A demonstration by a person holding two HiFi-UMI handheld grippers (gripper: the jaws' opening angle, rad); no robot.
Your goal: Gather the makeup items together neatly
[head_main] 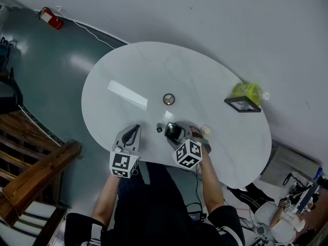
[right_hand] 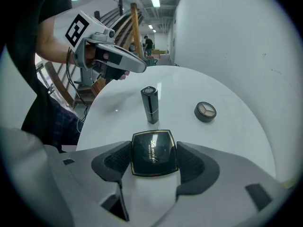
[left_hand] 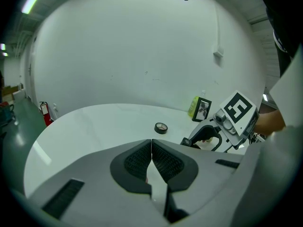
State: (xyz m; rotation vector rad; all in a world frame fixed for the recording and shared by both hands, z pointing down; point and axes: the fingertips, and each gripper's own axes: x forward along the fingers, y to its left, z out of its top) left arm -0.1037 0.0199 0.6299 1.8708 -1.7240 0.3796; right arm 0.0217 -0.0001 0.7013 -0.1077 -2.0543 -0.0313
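My right gripper (right_hand: 153, 161) is shut on a black square powder compact (right_hand: 151, 148) with gold lettering, low over the near part of the white table (head_main: 128, 70). Just ahead of it a black lipstick tube (right_hand: 150, 104) stands upright, and a round eyeshadow pot (right_hand: 205, 111) lies further out. In the head view, the pot (head_main: 168, 99) sits mid-table, the lipstick (head_main: 159, 128) left of the compact (head_main: 173, 132), and a pale sponge (head_main: 206, 130) to its right. My left gripper (left_hand: 151, 161) is shut with nothing in it, left of the lipstick.
A black photo frame (head_main: 242, 104) and a yellow-green packet (head_main: 248, 91) sit at the table's far right. A red fire extinguisher (head_main: 51, 18) stands on the floor by the wall. Wooden stairs (head_main: 31, 173) lie to the left of the table.
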